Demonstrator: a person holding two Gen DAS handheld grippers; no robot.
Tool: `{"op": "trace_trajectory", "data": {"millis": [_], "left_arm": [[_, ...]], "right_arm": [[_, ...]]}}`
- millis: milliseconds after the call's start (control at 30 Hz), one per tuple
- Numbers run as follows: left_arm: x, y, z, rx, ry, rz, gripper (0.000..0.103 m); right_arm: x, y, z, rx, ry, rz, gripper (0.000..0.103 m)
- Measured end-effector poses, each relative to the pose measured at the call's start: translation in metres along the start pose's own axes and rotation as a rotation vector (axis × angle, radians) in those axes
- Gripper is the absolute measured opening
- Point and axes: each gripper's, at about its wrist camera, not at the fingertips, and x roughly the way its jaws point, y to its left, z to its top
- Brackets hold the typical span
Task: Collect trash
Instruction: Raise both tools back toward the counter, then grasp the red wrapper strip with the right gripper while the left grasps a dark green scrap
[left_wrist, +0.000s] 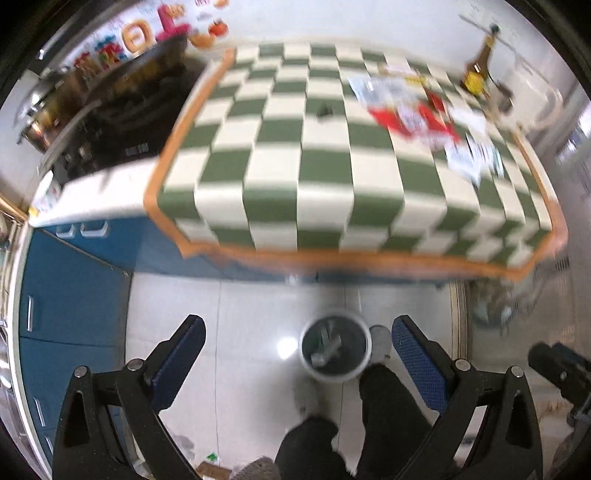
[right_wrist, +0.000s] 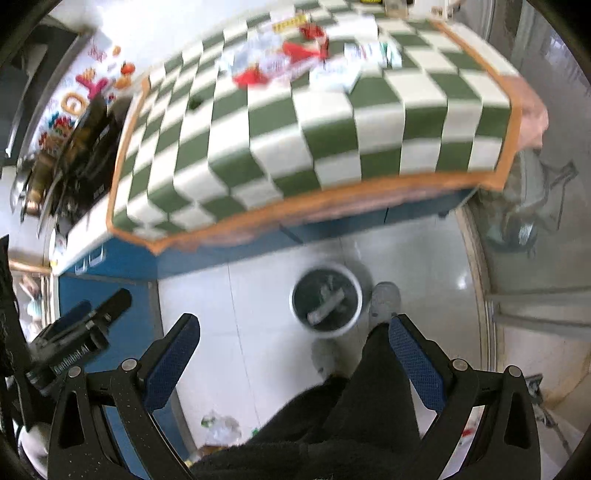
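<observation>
table (left_wrist: 280, 155): wrappers (left_wrist: 413, 114) heaped near far right corner, well apart from me | bin (left_wrist: 334, 349) on floor below near edge | my left tongs (left_wrist: 297, 347) and right tongs (right_wrist: 293, 345) both apart, empty | reach over, pinch one wrapper flat.

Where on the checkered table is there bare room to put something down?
The near half of the checkered cloth is bare, from the front orange edge back to the small dark object. The far right is crowded: red and white wrappers and a brown bottle. Both grippers are empty.
</observation>
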Motion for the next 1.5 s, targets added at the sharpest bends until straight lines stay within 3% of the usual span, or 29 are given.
{"op": "trace_trajectory", "data": {"millis": [167, 367, 433, 500, 567, 633, 767, 867, 933, 1000, 1033, 1067, 1100, 1167, 1200, 1500], "left_arm": [[0.017, -0.01, 0.072, -0.083, -0.028, 0.039, 0.103], [0.067, -0.029, 0.148, -0.211, 0.035, 0.105, 0.103], [0.082, -0.033, 0.168, -0.219, 0.046, 0.149, 0.102], [0.106, -0.034, 0.19, -0.237, 0.072, 0.183, 0.102], [0.13, -0.034, 0.21, -0.245, 0.098, 0.19, 0.099], [0.146, -0.034, 0.225, -0.24, 0.115, 0.192, 0.083], [0.177, -0.033, 0.251, -0.253, 0.141, 0.175, 0.082], [0.194, -0.033, 0.263, -0.258, 0.165, 0.174, 0.082], [0.205, -0.033, 0.266, -0.257, 0.186, 0.179, 0.082], [0.217, -0.034, 0.266, -0.255, 0.215, 0.178, 0.082], [0.222, -0.035, 0.266, -0.252, 0.225, 0.181, 0.074], [0.227, -0.036, 0.265, -0.25, 0.238, 0.178, 0.071], [0.224, -0.036, 0.265, -0.26, 0.208, 0.177, 0.061], [0.223, -0.036, 0.266, -0.269, 0.197, 0.156, 0.044], [0.222, -0.037, 0.267, -0.278, 0.19, 0.125, 0.021], [0.199, -0.052, 0.253, -0.225, 0.134, 0.209, 0.017]], "right_arm": [[-0.004, -0.024, 0.078, 0.042, -0.058, -0.003, 0.103], [0.017, -0.065, 0.191, 0.094, -0.071, 0.012, 0.102], [0.029, -0.075, 0.23, 0.102, -0.073, 0.022, 0.092], [0.052, -0.088, 0.279, 0.101, -0.057, 0.029, 0.066], [0.073, -0.091, 0.316, 0.097, -0.04, 0.051, 0.052], [0.097, -0.09, 0.352, 0.091, -0.026, 0.062, 0.05], [0.15, -0.074, 0.414, 0.085, 0.01, 0.065, 0.05], [0.183, -0.062, 0.437, 0.064, 0.037, 0.039, 0.05], [0.192, -0.049, 0.441, -0.006, 0.005, -0.018, 0.049], [0.198, -0.033, 0.443, -0.11, -0.021, -0.1, 0.036], [0.201, -0.028, 0.443, -0.148, -0.03, -0.127, 0.029], [0.202, -0.025, 0.444, -0.188, -0.049, -0.168, 0.014], [0.203, -0.025, 0.445, -0.199, -0.057, -0.175, 0.007], [0.204, -0.03, 0.451, -0.202, -0.047, -0.147, 0.007], [0.204, -0.032, 0.452, -0.203, -0.045, -0.152, 0.007], [0.181, -0.049, 0.445, -0.181, -0.086, -0.105, 0.007]]}}
